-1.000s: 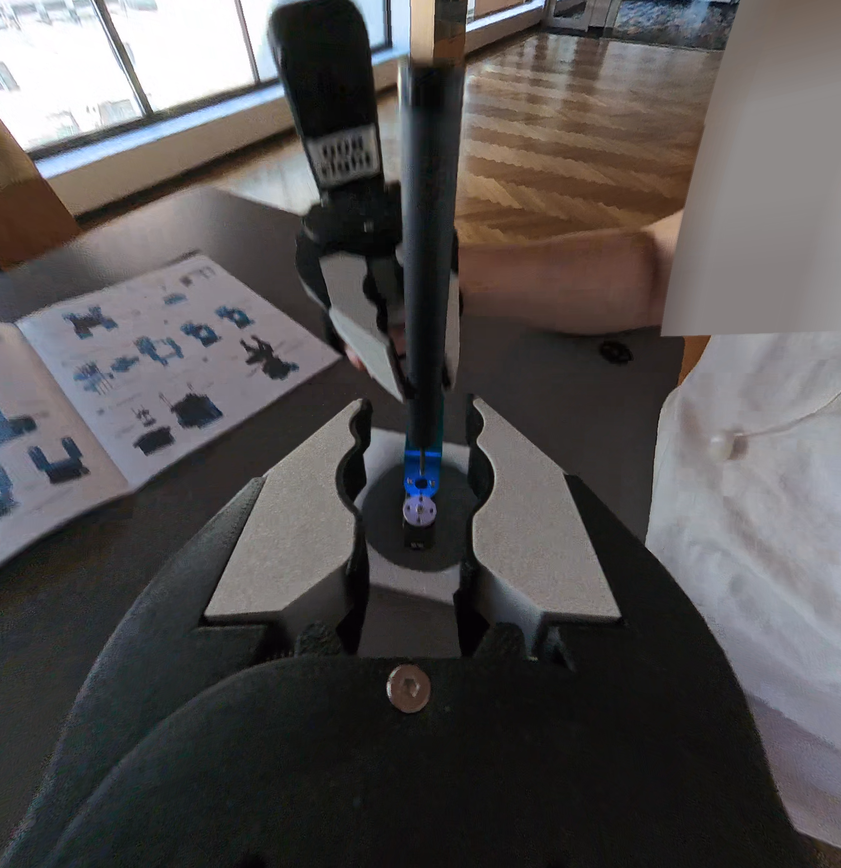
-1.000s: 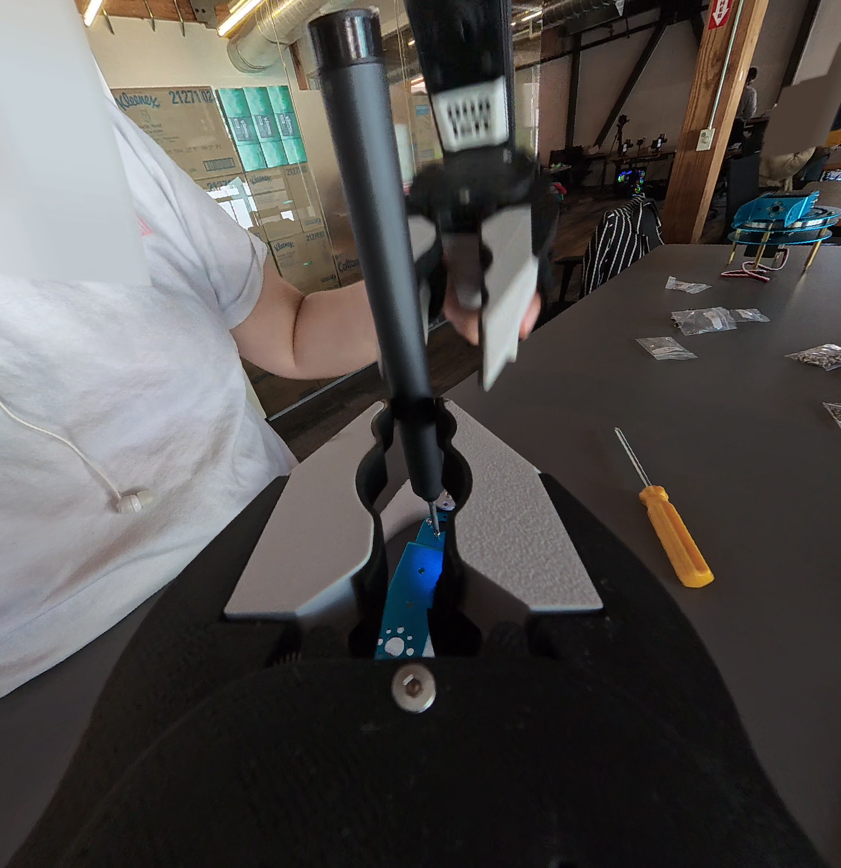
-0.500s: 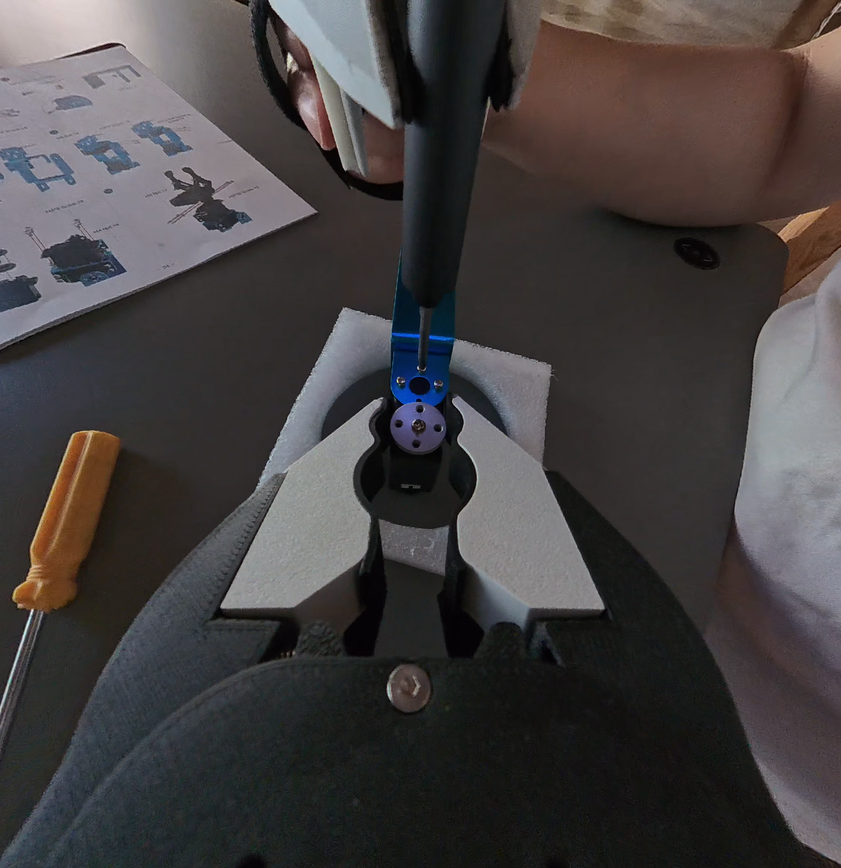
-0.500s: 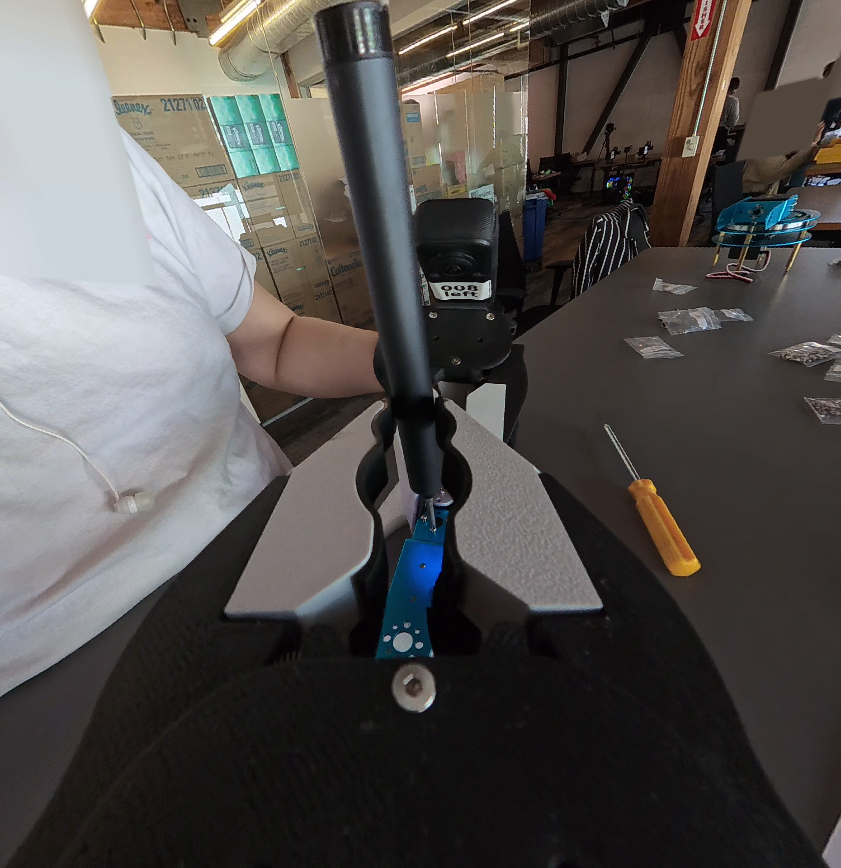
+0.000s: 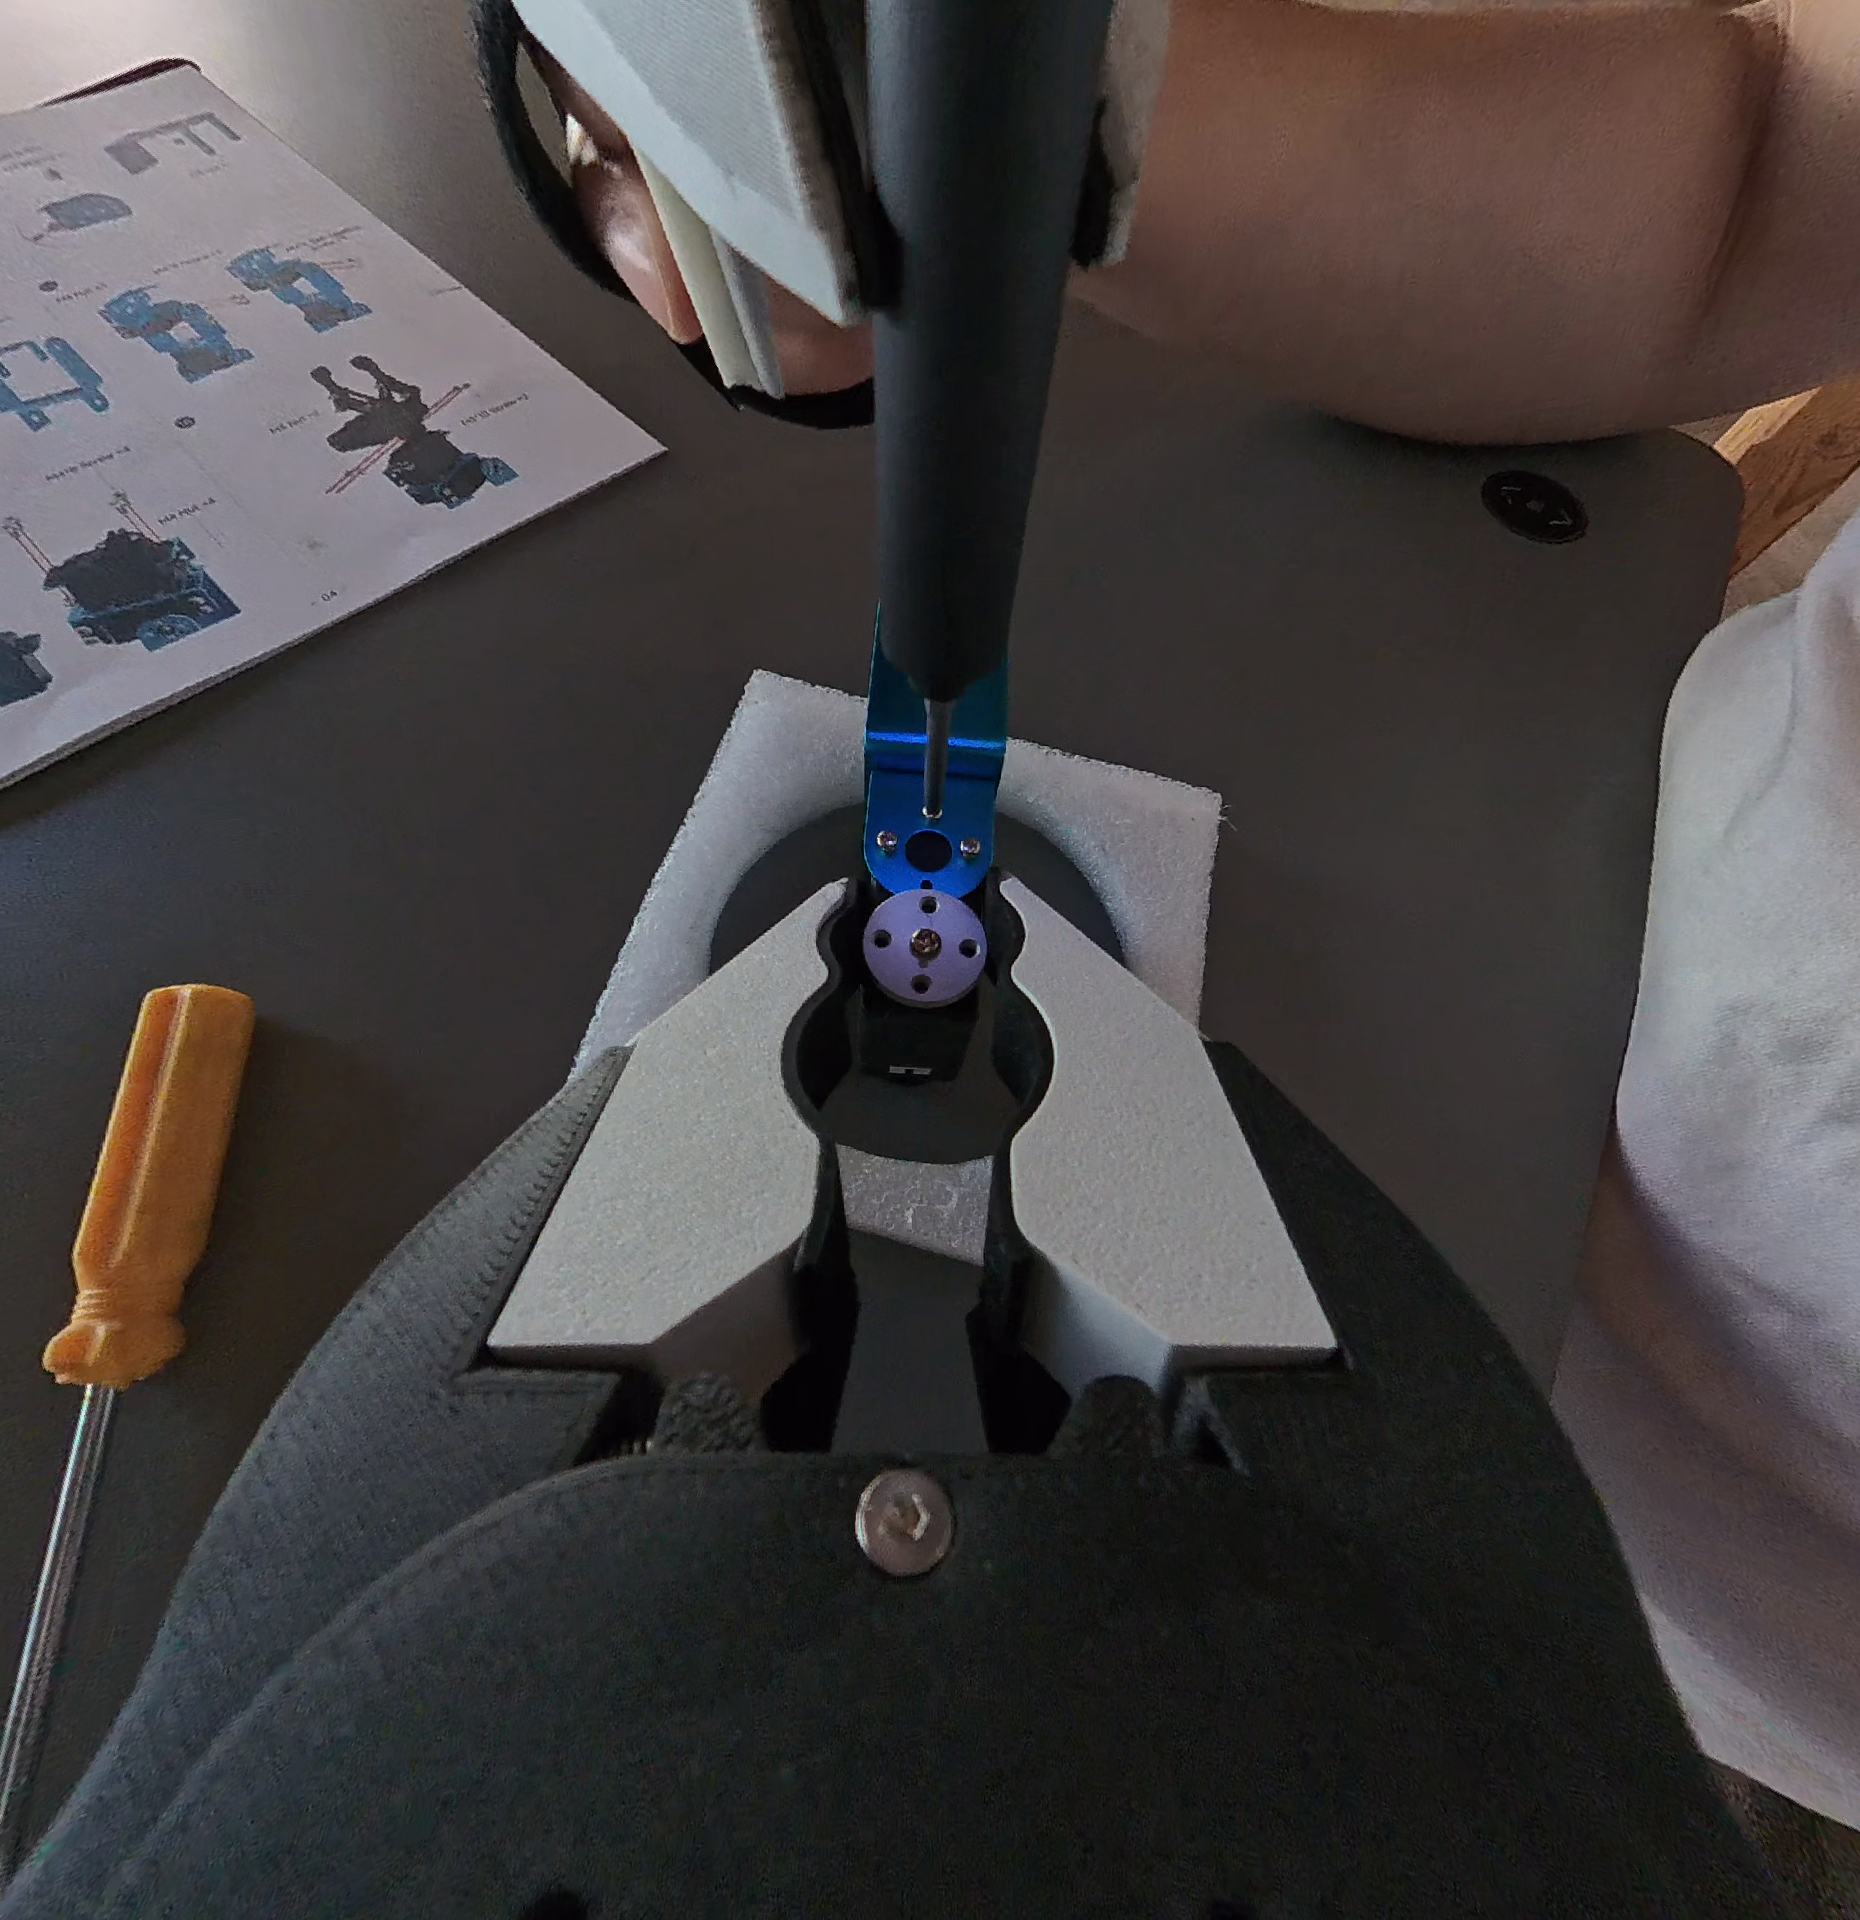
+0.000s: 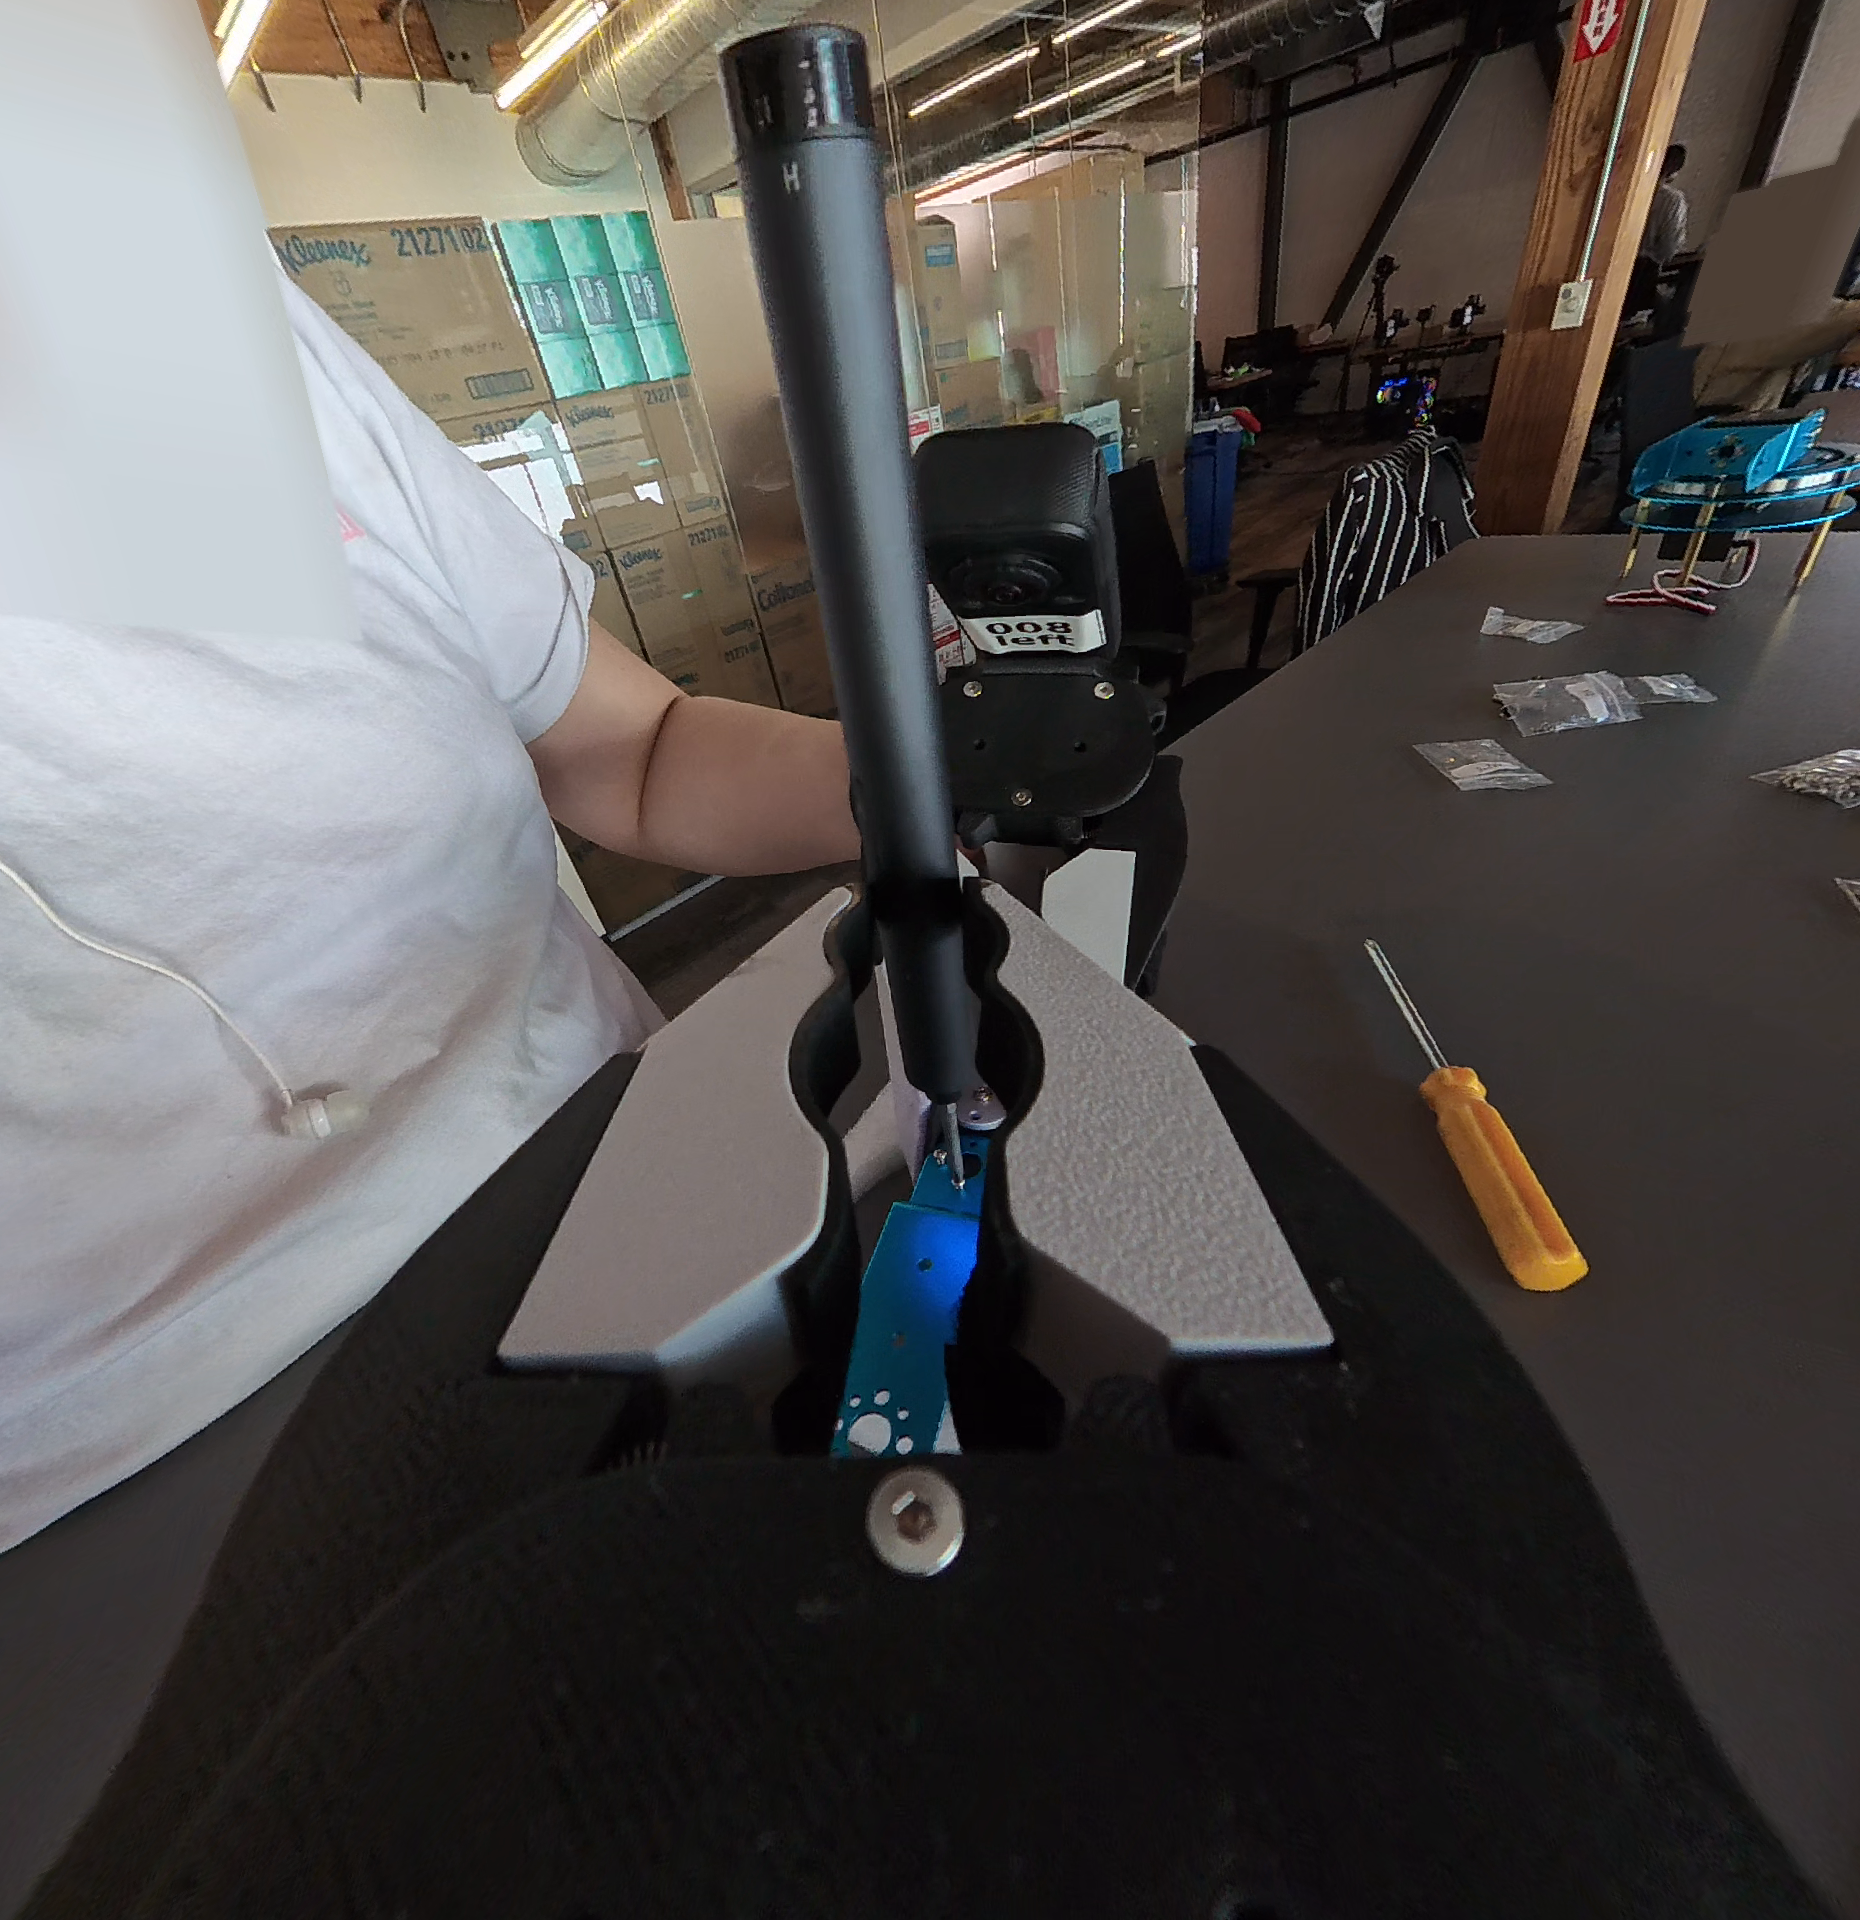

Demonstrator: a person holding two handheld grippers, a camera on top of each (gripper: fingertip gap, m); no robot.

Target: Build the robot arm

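The right gripper [image 6: 918, 935] pinches a slim black electric screwdriver [image 6: 853, 540] standing nearly upright, its thin bit pointing down onto a screw in the blue metal bracket [image 5: 931, 821]. The left gripper [image 5: 924, 940] is pressed in on a small black servo [image 5: 910, 1023] topped by a pale purple round horn, over a white foam pad [image 5: 1134, 831] on the dark table [image 5: 490, 831]. An orange-handled screwdriver [image 5: 147, 1184] lies beside it.

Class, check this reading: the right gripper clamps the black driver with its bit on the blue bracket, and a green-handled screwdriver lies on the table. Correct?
Not quite. The screwdriver has an orange handle, not green, as the right wrist view shows. The rest holds: the right gripper clamps the black driver, bit on the blue bracket.
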